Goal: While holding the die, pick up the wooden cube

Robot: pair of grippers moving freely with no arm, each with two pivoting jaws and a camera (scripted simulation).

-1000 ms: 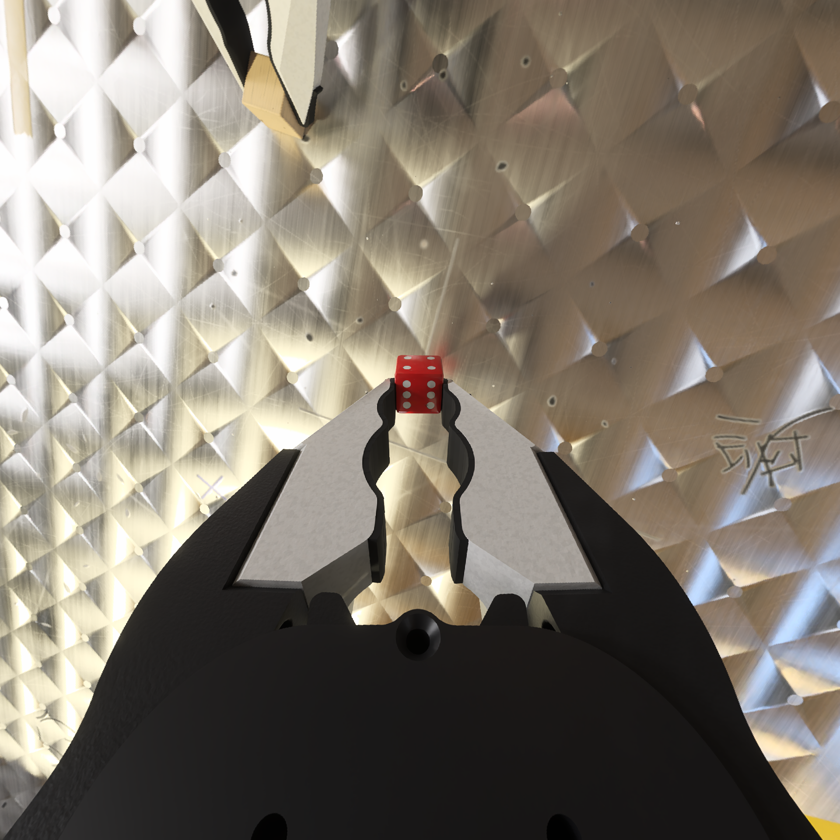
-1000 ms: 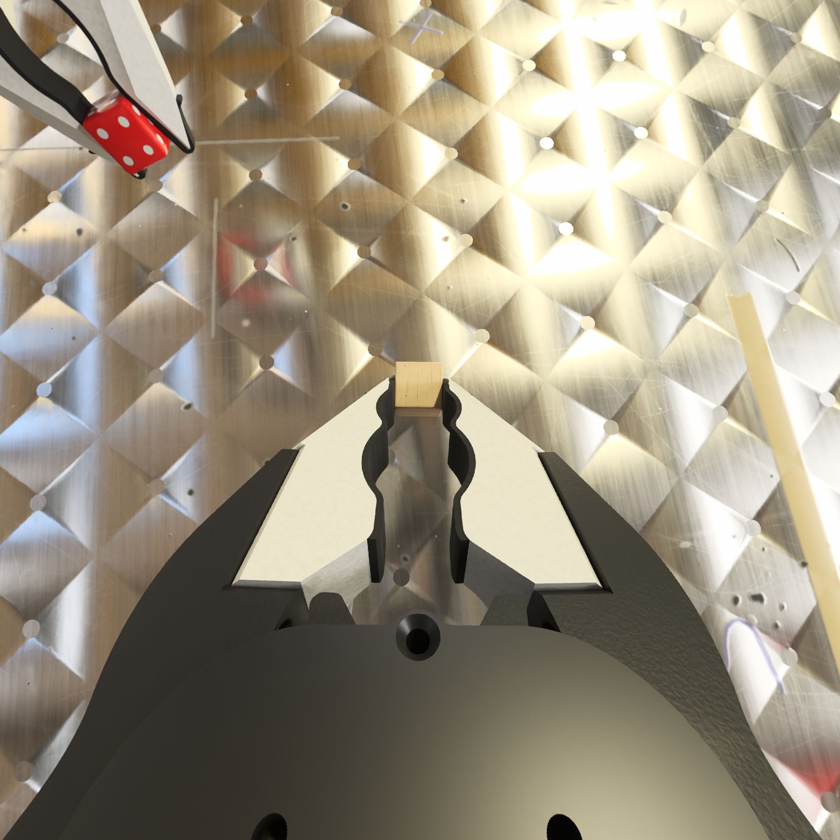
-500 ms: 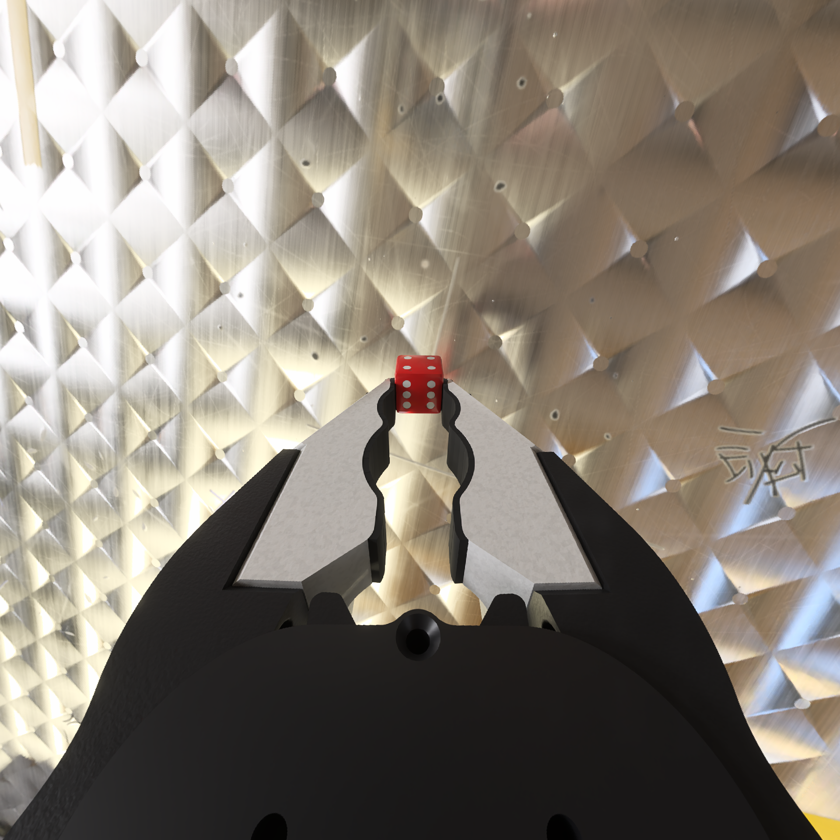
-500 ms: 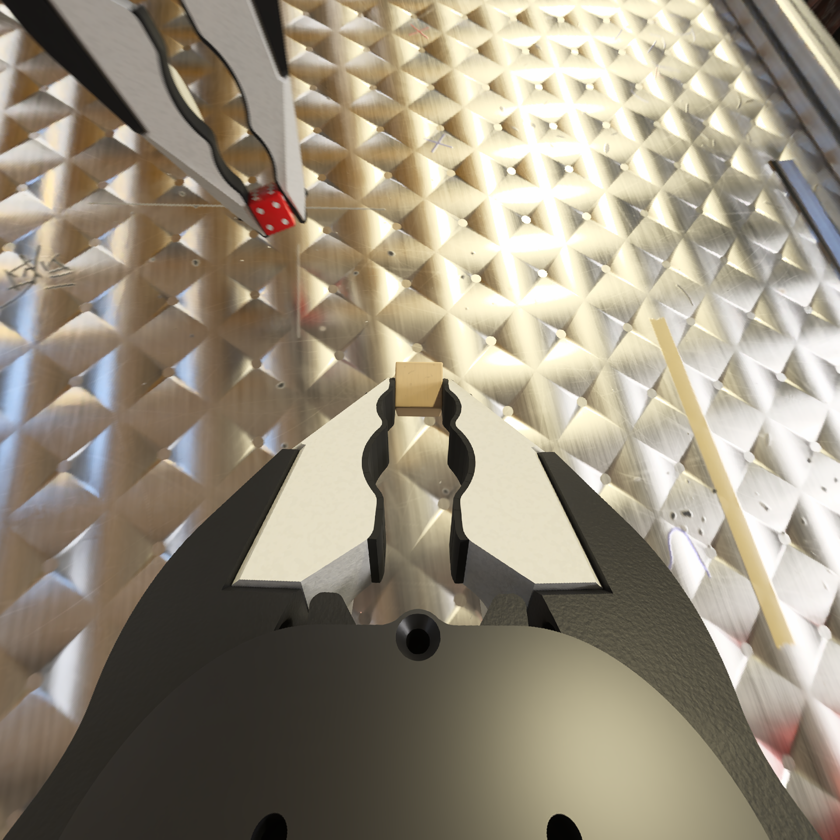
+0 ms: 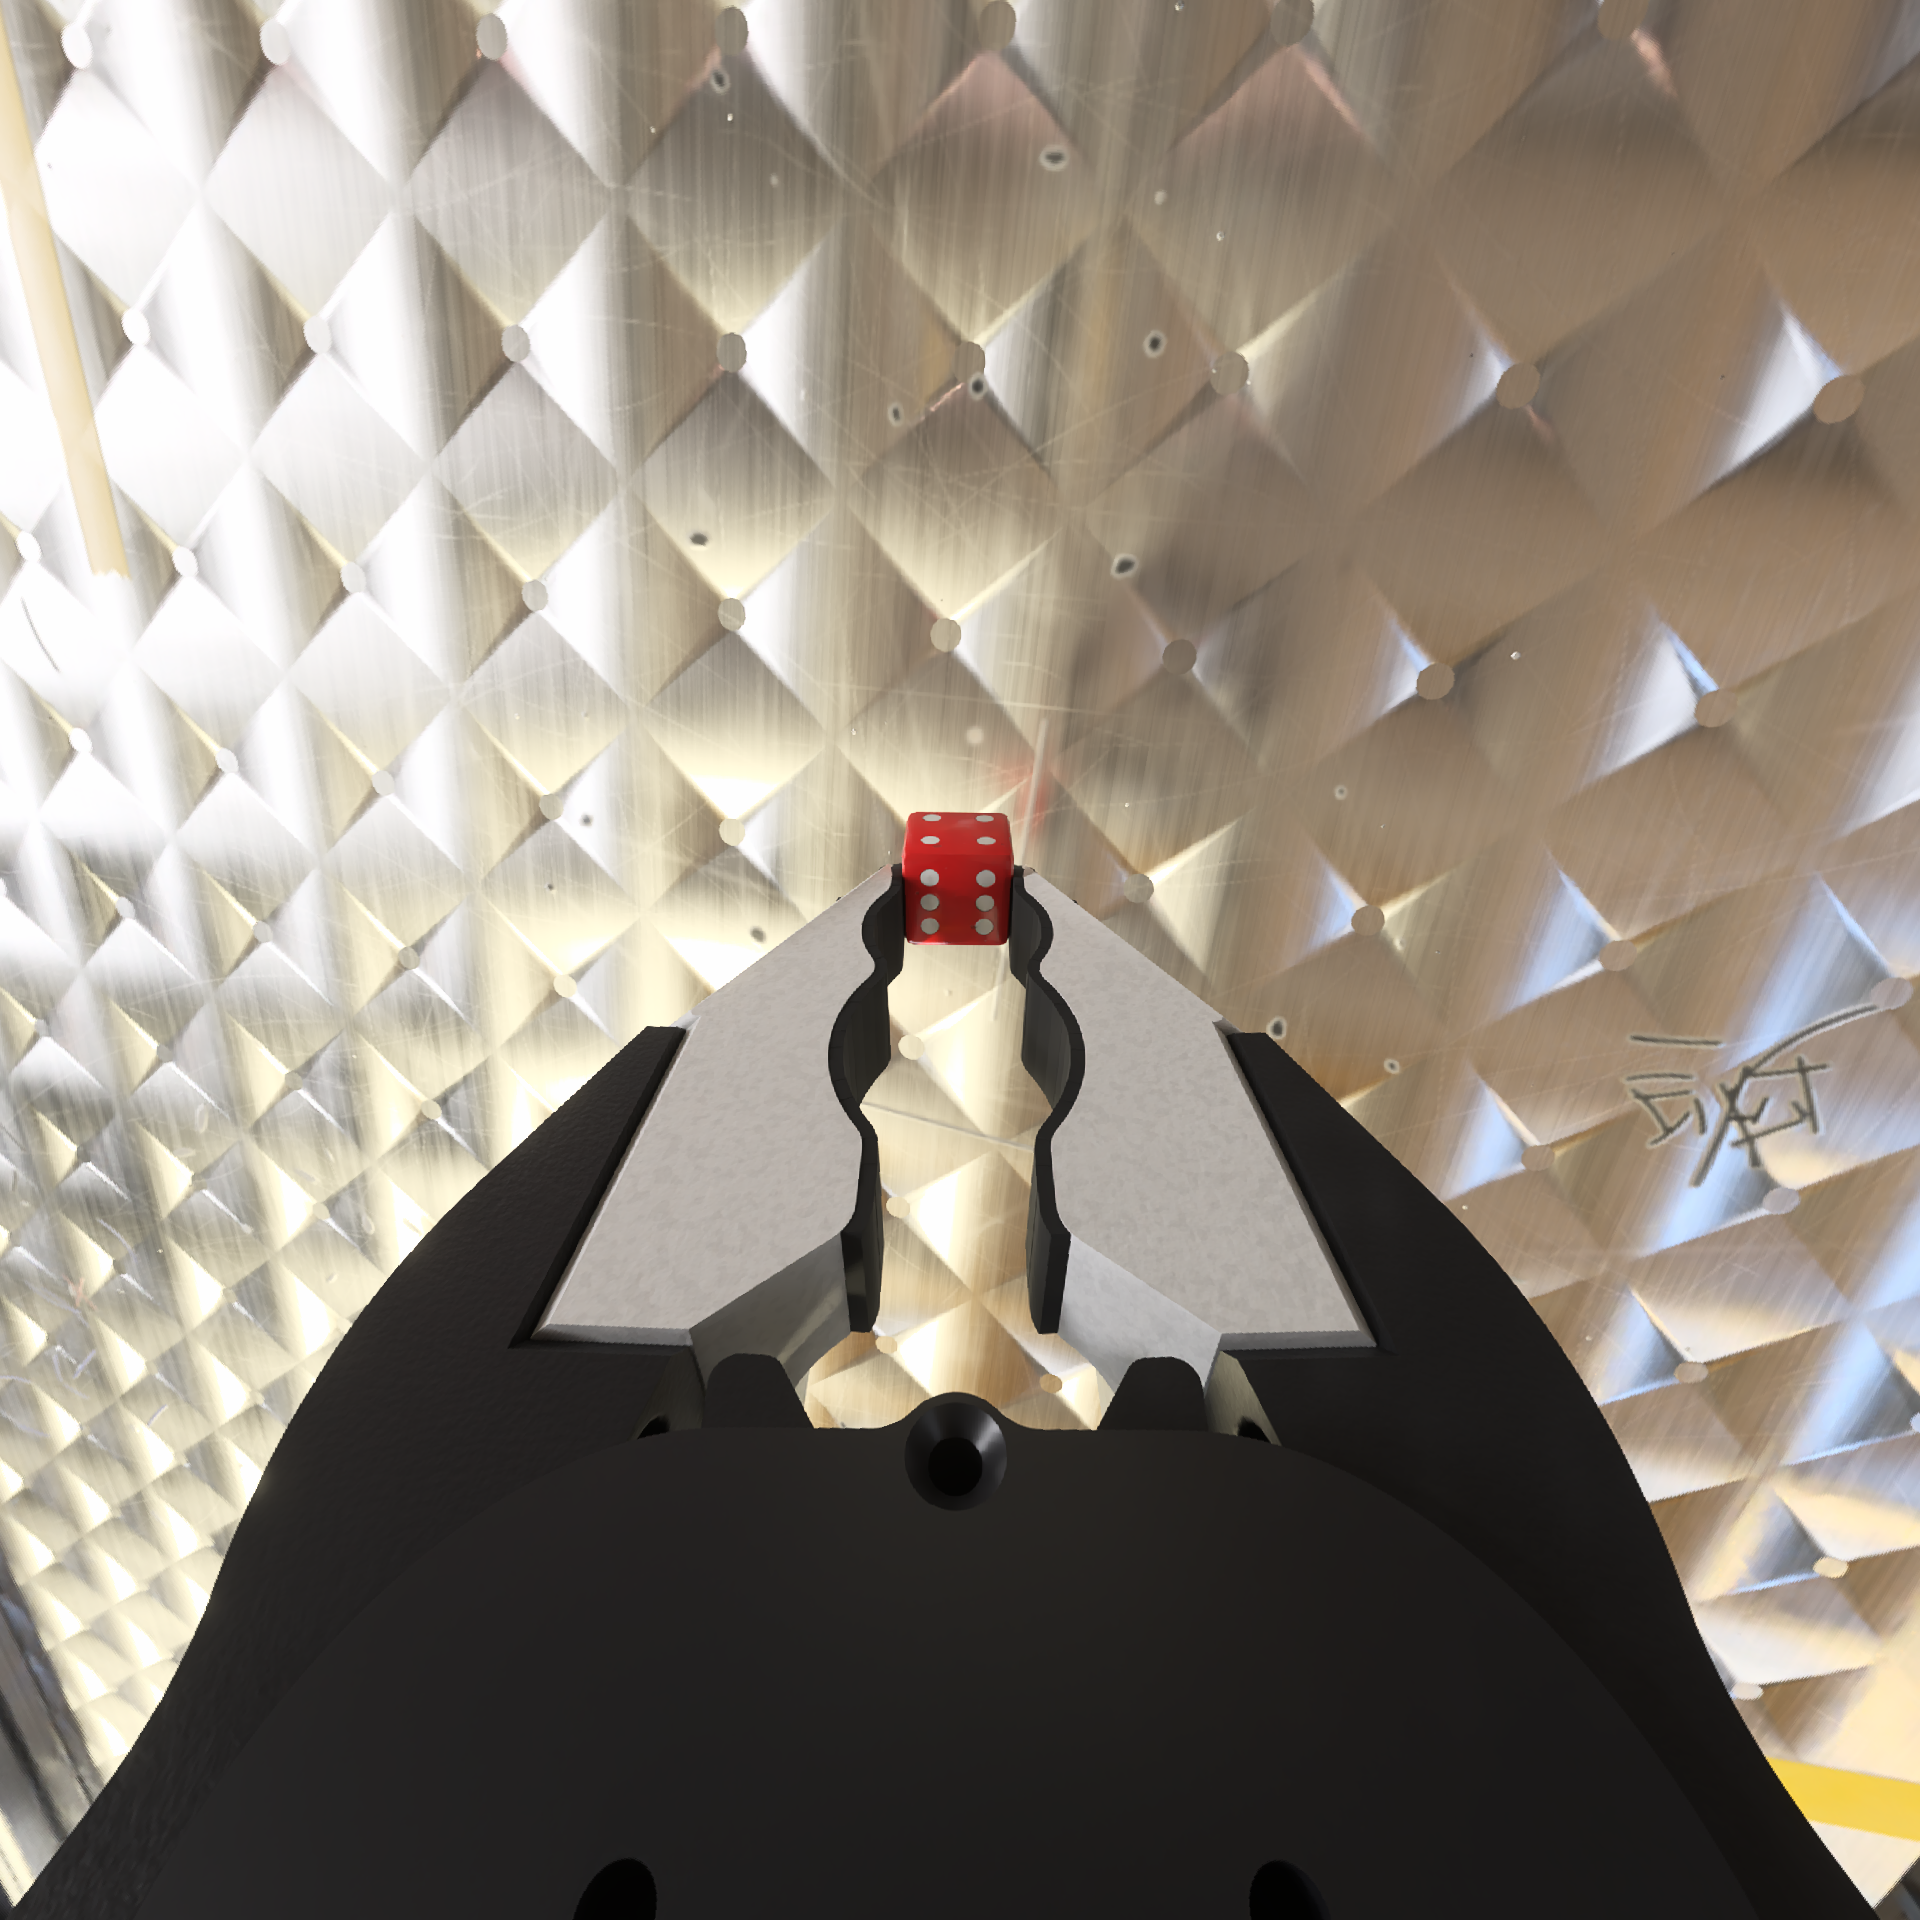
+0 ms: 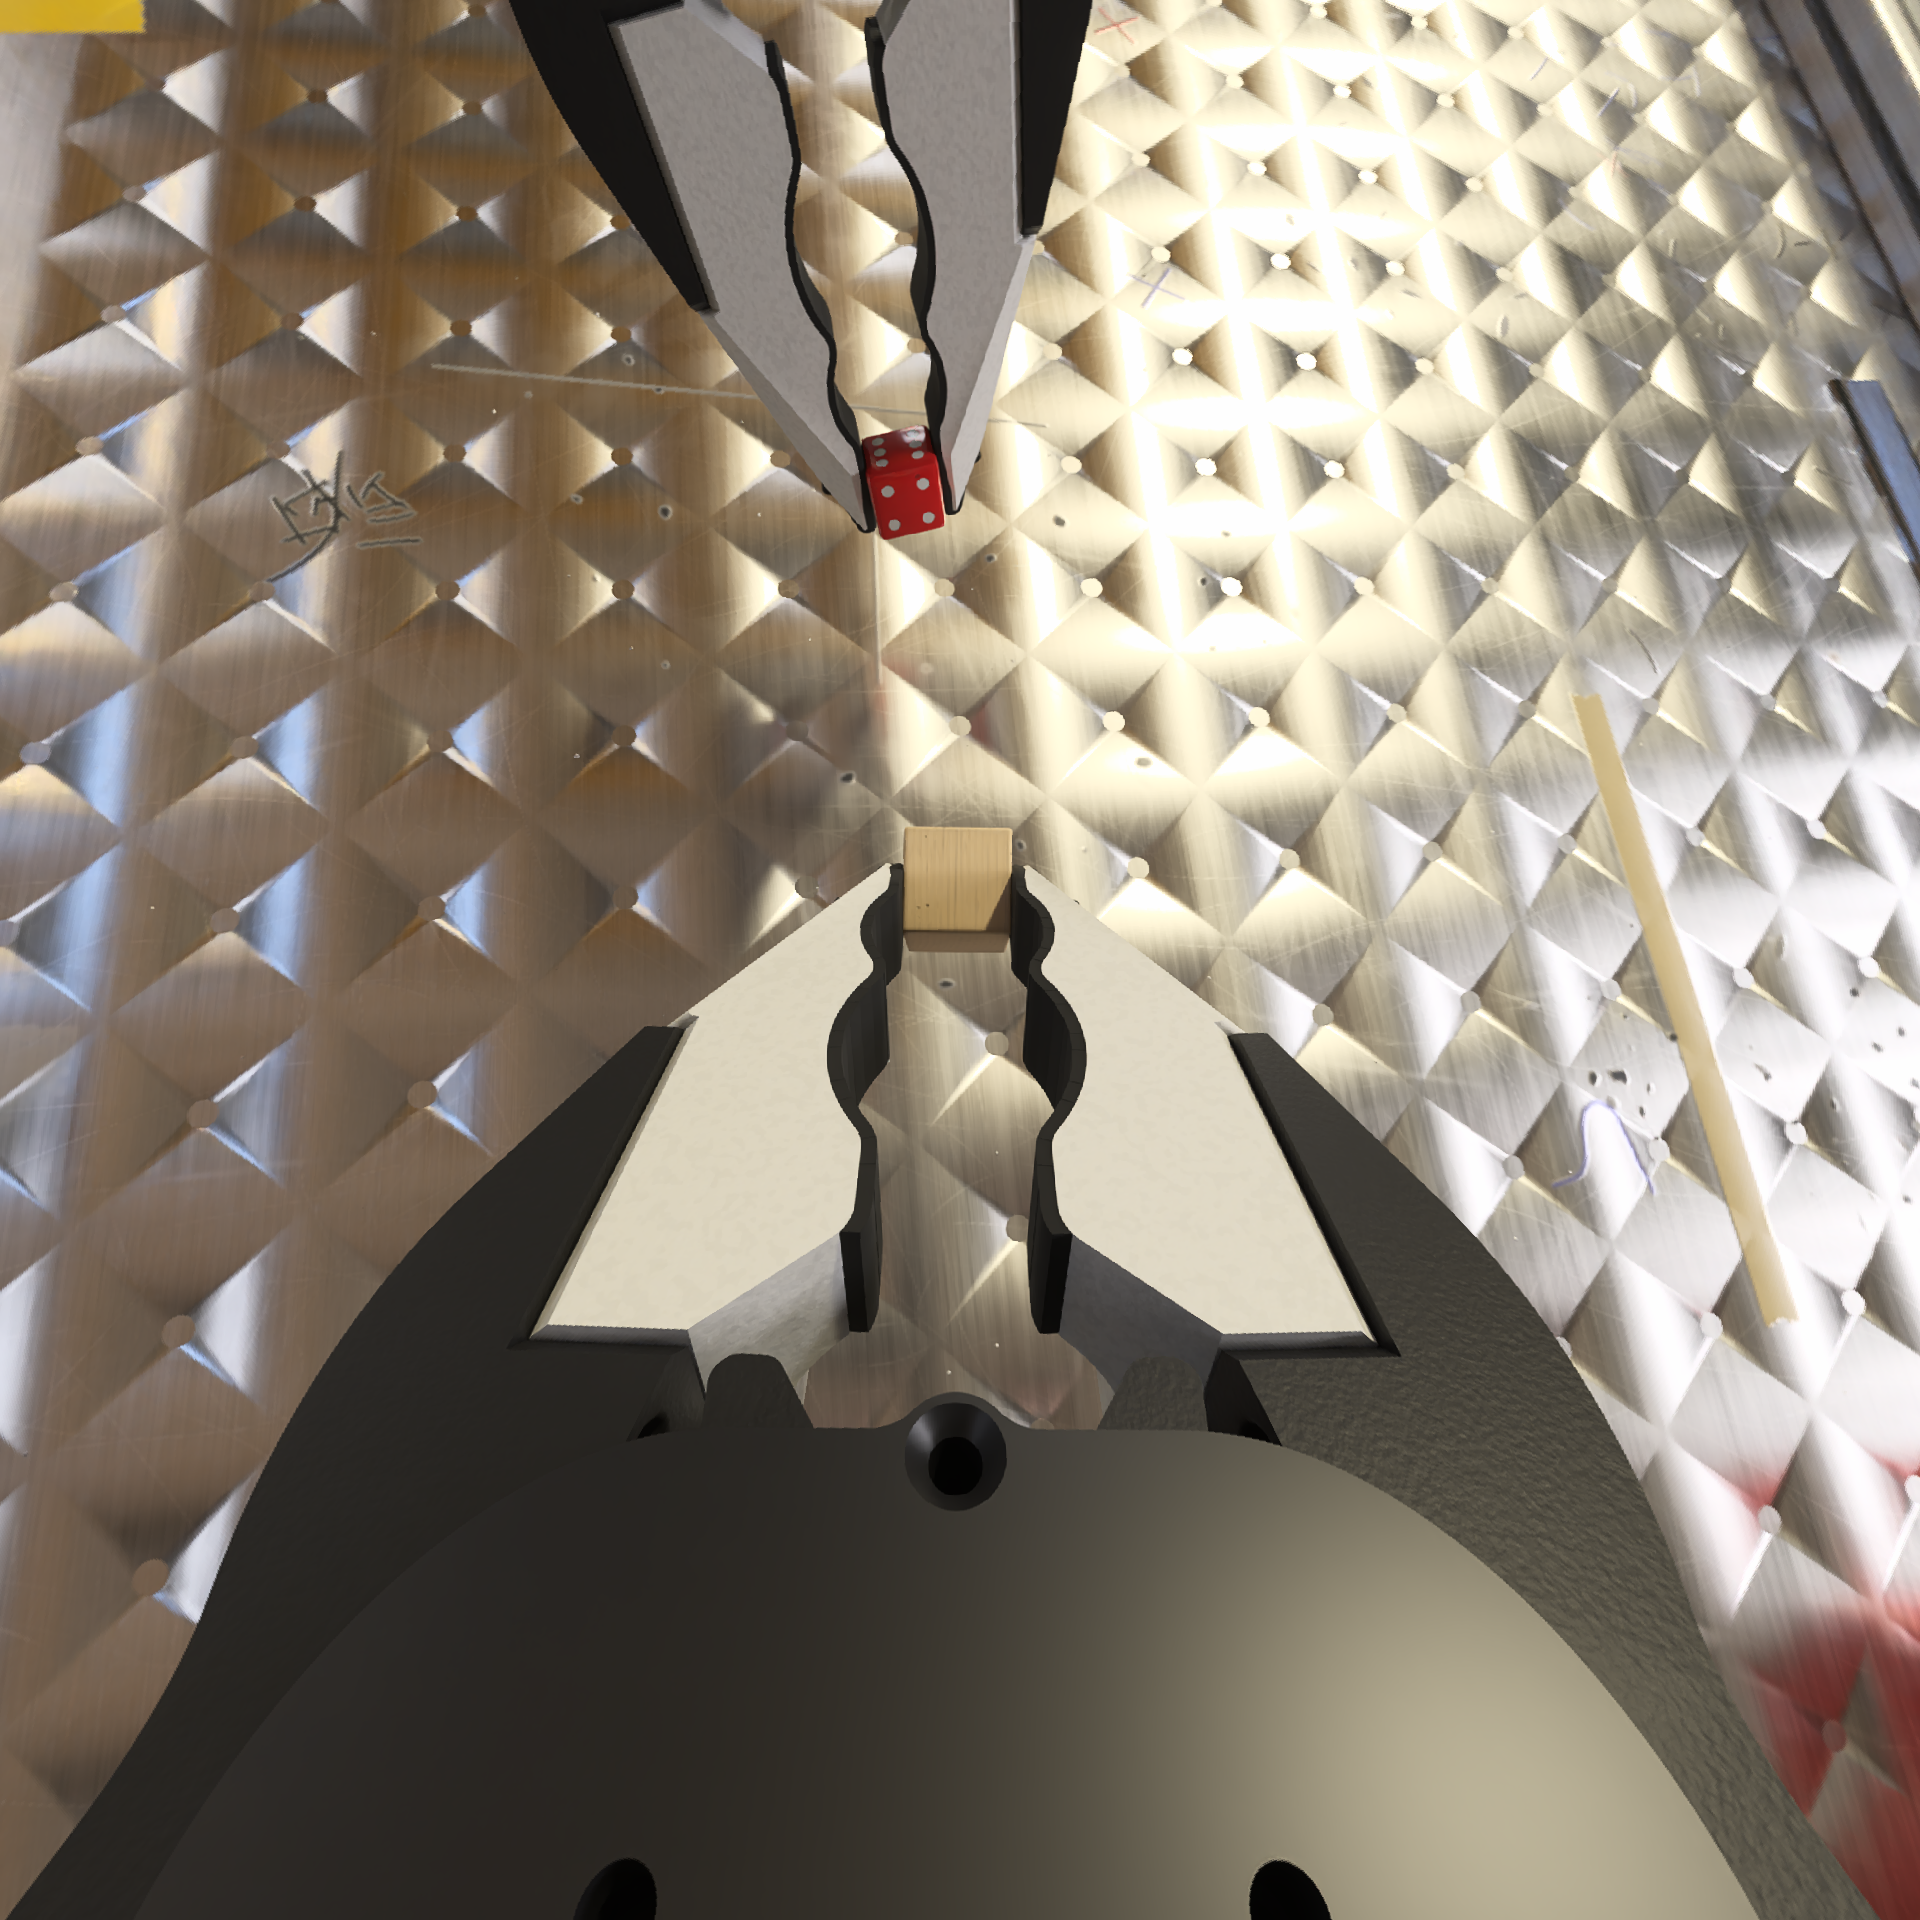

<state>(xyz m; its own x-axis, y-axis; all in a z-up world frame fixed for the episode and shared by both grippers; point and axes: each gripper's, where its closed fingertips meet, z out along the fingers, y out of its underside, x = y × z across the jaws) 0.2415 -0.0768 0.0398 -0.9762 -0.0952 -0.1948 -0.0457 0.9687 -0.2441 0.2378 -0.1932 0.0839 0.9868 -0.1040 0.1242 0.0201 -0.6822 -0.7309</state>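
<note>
Fingers on both sides pinched tight: left gripper (image 5: 956, 883) grips die (image 5: 956, 878), right gripper (image 6: 956, 888) grips wooden cube (image 6: 956, 883); lift straight, steady squeeze.

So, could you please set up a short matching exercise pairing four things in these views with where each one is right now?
Things:
1. die
2. wooden cube
3. pale stick
4. scribbled mark

Places or states:
A. lying flat on the metal table, to the right of the right gripper
B. gripped at the tips of the right gripper
C. drawn on the table surface
D. gripped at the tips of the left gripper

Pairs: 1-D, 2-B, 3-A, 4-C
</note>
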